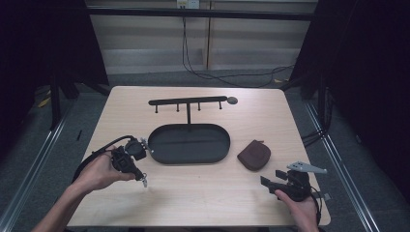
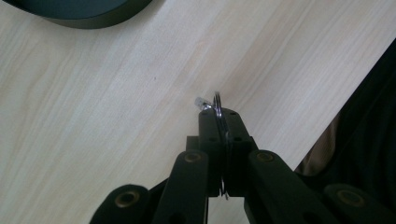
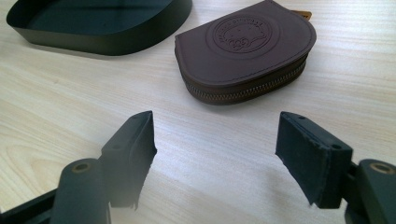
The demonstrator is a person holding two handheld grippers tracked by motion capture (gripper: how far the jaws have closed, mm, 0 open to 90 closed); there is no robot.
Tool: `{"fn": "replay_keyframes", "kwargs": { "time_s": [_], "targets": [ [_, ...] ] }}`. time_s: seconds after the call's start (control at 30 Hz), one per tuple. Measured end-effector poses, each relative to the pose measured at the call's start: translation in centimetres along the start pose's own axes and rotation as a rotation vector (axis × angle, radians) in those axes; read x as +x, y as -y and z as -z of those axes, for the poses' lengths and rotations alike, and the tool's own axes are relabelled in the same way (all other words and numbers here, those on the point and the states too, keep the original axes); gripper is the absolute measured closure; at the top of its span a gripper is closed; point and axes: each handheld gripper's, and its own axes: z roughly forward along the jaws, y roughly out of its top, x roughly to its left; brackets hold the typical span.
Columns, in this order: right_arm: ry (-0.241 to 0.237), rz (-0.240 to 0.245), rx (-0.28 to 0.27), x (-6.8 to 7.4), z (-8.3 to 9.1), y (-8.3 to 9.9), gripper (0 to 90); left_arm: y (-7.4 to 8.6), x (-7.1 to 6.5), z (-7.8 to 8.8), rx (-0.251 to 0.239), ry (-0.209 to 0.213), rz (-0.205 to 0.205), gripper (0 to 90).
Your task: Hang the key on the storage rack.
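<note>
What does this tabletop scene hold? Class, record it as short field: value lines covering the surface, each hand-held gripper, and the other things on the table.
surface: light wooden table
left hand-held gripper: shut on a metal key ring, raised above the table
right hand-held gripper: open, nothing between its jaws, pointing at the pouch
pouch: brown zipped leather pouch, lying flat, right of the tray
tray: dark oval tray, nothing in it
rack: black bar with hooks standing on a post behind the tray
</note>
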Motion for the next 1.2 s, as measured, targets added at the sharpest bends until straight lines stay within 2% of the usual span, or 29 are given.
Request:
{"fn": "replay_keyframes", "kwargs": {
  "time_s": [0.1, 0.27, 0.33, 0.37, 0.73, 0.77, 0.8, 0.83, 0.9, 0.93, 0.97, 1.07, 1.1, 1.13, 1.2],
  "targets": [
    [-0.002, 0.003, 0.002, 0.0, 0.0, 0.0, 28.1, -0.4, -0.2, 0.5, 0.005, -0.012, -0.018, 89.1],
    [0.0, 0.004, 0.002, 0.0, 0.0, 0.0, 28.0, -0.9, 0.0, 1.2, -0.005, -0.005, -0.026, 89.0],
    [0.0, 0.004, 0.002, 0.0, 0.0, 0.0, 28.0, -1.2, 0.1, 1.5, 0.015, -0.009, -0.046, 89.0],
    [-0.001, 0.004, 0.002, 0.0, 0.0, 0.0, 28.0, -1.3, 0.0, 1.6, 0.012, -0.011, -0.031, 89.0],
    [-0.003, 0.005, 0.004, 0.0, 0.0, 0.0, 28.0, -2.5, 0.7, 3.2, 0.016, -0.027, -0.035, 89.0],
    [-0.004, 0.003, 0.004, 0.0, 0.0, 0.0, 28.0, -2.6, 0.8, 3.4, 0.025, -0.028, -0.047, 89.0],
    [-0.004, 0.001, 0.003, 0.0, 0.0, 0.0, 28.0, -2.7, 0.8, 3.3, 0.028, -0.028, -0.033, 89.0],
    [-0.003, -0.001, 0.001, 0.0, 0.0, 0.0, 28.0, -2.8, 0.9, 3.4, 0.047, -0.027, -0.039, 89.0],
    [-0.001, -0.003, 0.001, -0.1, 0.0, 0.0, 28.0, -3.0, 1.0, 3.4, 0.032, -0.033, -0.021, 89.0],
    [0.0, -0.003, 0.001, -0.1, 0.0, 0.0, 28.0, -3.3, 1.2, 3.6, 0.036, -0.025, -0.032, 89.1],
    [0.0, -0.002, 0.0, -0.1, 0.0, 0.0, 28.0, -3.4, 1.3, 3.7, 0.028, -0.029, -0.022, 89.0],
    [0.001, -0.003, 0.001, -0.1, 0.0, 0.0, 28.0, -3.7, 1.5, 4.2, 0.031, -0.023, -0.03, 89.1],
    [-0.001, -0.004, 0.002, -0.1, 0.0, 0.0, 28.0, -3.7, 1.4, 4.3, 0.019, -0.025, -0.007, 89.0],
    [-0.002, -0.004, 0.001, -0.1, 0.0, 0.0, 28.0, -4.0, 1.7, 4.8, 0.027, -0.036, -0.037, 89.1],
    [-0.003, -0.002, 0.0, -0.1, 0.0, 0.0, 28.0, -4.1, 1.7, 4.9, 0.028, -0.038, -0.034, 89.0]
  ]
}}
